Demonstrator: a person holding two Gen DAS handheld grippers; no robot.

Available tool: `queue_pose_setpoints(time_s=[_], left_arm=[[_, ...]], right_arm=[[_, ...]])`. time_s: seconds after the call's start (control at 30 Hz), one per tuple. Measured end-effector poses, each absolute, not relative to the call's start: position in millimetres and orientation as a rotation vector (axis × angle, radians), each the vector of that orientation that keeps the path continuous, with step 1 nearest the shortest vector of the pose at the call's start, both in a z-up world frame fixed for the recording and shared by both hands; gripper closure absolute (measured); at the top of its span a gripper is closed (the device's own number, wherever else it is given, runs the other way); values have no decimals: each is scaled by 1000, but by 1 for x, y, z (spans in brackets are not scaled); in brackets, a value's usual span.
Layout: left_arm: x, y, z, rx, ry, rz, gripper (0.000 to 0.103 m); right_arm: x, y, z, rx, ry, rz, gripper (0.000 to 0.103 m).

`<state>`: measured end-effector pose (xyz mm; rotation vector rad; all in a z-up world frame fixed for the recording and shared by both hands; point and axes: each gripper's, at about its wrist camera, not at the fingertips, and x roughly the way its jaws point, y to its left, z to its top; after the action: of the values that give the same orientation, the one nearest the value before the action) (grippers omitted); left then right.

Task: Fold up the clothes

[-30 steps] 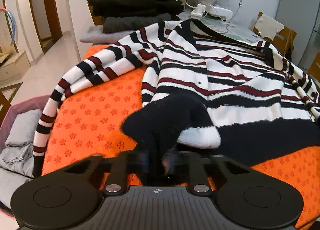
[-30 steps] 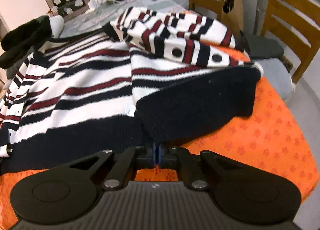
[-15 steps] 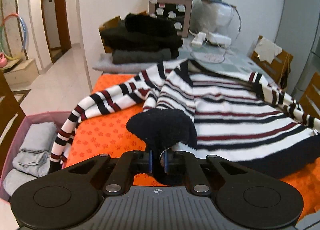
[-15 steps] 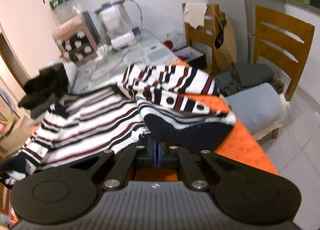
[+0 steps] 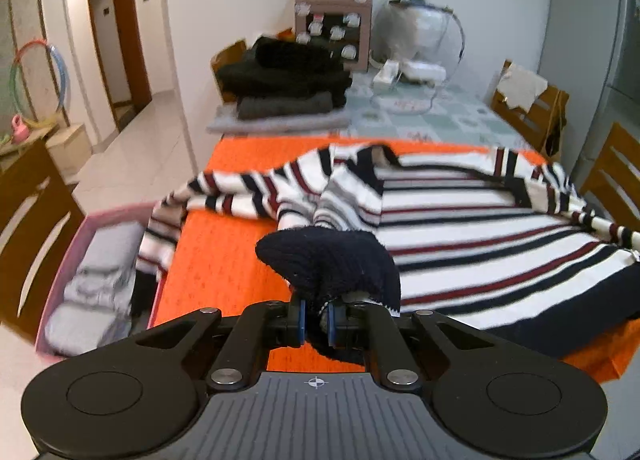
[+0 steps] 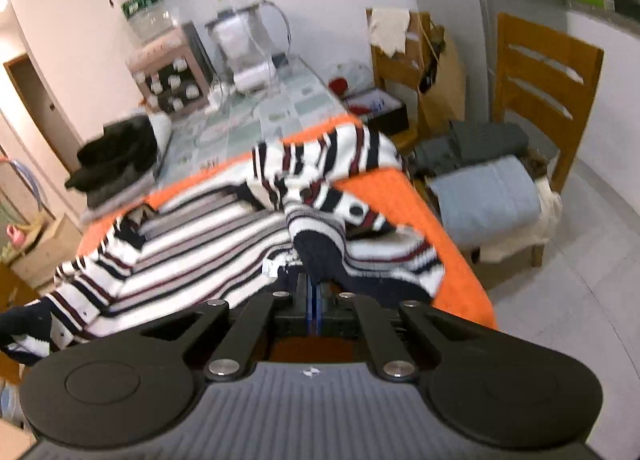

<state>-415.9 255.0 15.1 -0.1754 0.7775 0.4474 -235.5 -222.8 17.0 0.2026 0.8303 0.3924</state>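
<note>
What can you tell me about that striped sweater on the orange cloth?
The sweater is a chunky knit cardigan, white with navy and dark red stripes, a wide navy hem band and dark buttons. It lies spread on the orange cloth, one sleeve trailing off the table's edge. The left gripper and right gripper each pinch a navy hem corner, lifted off the cloth.
</note>
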Motion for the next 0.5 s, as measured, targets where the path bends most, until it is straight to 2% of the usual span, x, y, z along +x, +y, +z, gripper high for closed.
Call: queue_pose_setpoints(time_s=[0.13,0.2,0.27,0.3,0.33,0.37,0.4,0.5], left_arm=[[-425,248,-15,-181,839,438,86],[-429,245,-26,-182,865,431,78],[-432,244,-27,-179,870,422,63],[-434,244,-25,-175,863,417,58],[-434,246,-20,-173,840,409,47],[-434,247,-15,-171,815,401,38],[-433,248,-10,-168,791,391,35],[-412,260,1,-132,750,368,29]], right_arm=[[-241,-217,-12,137,885,397,100],[-237,-210,-24,103,929,398,99],[-233,-202,-29,72,958,402,97],[-232,-199,-27,58,961,407,91],[-231,-196,-25,45,963,411,87],[-229,-191,-19,25,953,420,76],[-226,-187,-13,5,940,429,68],[-212,-169,5,-44,901,456,65]])
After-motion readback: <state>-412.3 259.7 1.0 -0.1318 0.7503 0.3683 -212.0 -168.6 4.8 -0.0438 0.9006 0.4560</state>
